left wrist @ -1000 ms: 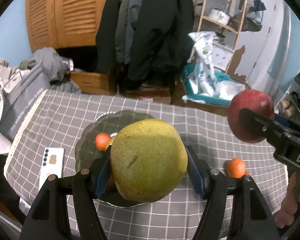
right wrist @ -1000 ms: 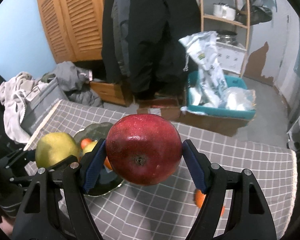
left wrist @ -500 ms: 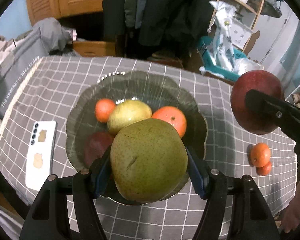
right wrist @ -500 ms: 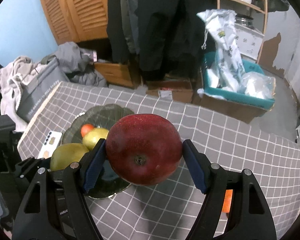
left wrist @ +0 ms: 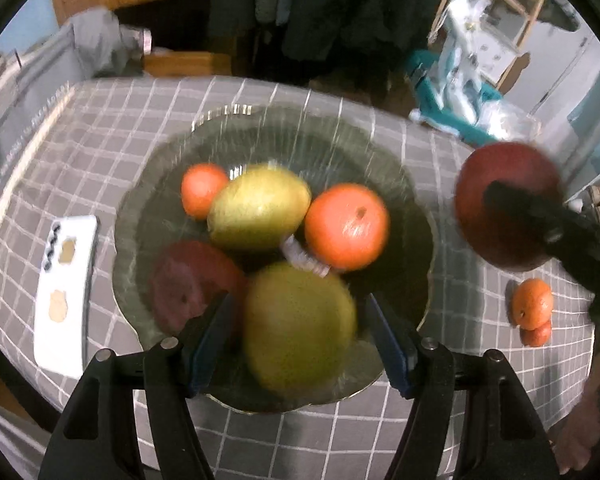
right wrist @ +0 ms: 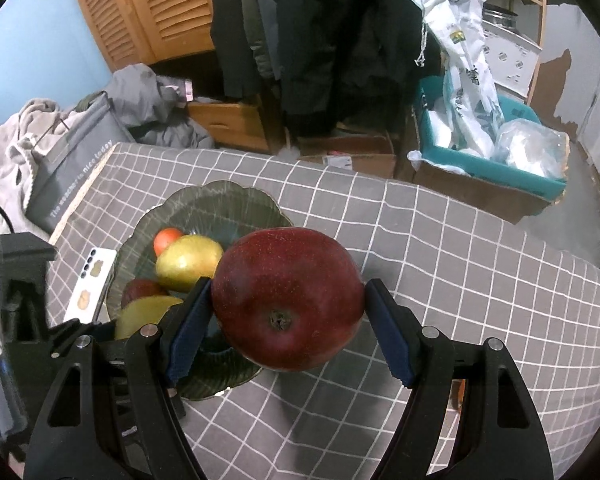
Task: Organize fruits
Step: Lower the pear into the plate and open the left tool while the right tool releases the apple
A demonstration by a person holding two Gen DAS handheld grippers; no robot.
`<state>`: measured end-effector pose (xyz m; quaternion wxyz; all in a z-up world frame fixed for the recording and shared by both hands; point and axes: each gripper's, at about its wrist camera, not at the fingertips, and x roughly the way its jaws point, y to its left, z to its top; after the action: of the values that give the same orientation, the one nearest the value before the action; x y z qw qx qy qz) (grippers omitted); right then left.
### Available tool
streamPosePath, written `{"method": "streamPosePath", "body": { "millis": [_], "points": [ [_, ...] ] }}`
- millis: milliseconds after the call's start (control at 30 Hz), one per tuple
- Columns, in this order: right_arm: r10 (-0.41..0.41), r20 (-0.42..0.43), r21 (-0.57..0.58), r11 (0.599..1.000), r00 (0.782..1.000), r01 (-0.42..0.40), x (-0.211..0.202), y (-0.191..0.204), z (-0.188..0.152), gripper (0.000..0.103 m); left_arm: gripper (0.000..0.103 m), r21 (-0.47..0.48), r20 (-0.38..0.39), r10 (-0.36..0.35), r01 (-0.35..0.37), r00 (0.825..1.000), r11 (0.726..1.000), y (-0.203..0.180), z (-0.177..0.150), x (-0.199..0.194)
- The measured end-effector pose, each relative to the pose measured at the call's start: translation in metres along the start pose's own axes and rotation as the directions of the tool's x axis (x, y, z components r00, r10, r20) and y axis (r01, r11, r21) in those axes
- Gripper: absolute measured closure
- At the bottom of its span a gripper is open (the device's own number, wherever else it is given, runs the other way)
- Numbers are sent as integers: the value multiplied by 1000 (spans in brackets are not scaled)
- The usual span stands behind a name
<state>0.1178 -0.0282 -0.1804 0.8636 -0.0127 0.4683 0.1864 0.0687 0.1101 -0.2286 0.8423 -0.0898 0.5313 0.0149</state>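
- Covering the table, a grey checked cloth (right wrist: 440, 248) carries everything; a white phone (left wrist: 66, 294) lies on it left of the bowl, long axis running toward the camera.
- A dark glass bowl (left wrist: 340, 132) with a scalloped rim sits at the cloth's left-centre, holding a yellow pear (left wrist: 260, 208), a large orange (left wrist: 346, 226), a small orange (left wrist: 202, 194) and a dark red apple (left wrist: 188, 284).
- The yellow pear lies on its side, long axis slanting from lower left to upper right in the left view.
- The left gripper (left wrist: 300, 336) hangs over the bowl's near edge with its blue pads spread; a green pear (left wrist: 298, 324), blurred, sits between them, a gap showing on each side. Which way it points cannot be told.
- The right gripper (right wrist: 286, 320) is clamped on a red apple (right wrist: 288, 300), held above the cloth just right of the bowl, calyx end facing the camera.
- Two tangerines (left wrist: 532, 304) touch each other on the cloth, right of the bowl.
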Motion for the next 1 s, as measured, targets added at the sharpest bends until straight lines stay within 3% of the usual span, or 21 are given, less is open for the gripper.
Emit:
{"method": "streamPosePath", "body": {
  "millis": [33,67,500,1000],
  "points": [
    [0,-1,0,1000,1000,0,1,0,0,27,16,10,16,8,-8,1000,1000,-1,2,-4],
    [1,-2,0,1000,1000,-1,1,0,0,27,16,14,22,14,-14,1000,1000,-1,3,-5],
    [50,-14,9,999,999,-50,20,4,19,27,16,-84,86,60,-52,994,995,35,23,-26],
    [78,-98,-44,996,992,-83,75,30,33,27,16,-201,127,120,-93,985,975,79,43,-29]
  ]
}}
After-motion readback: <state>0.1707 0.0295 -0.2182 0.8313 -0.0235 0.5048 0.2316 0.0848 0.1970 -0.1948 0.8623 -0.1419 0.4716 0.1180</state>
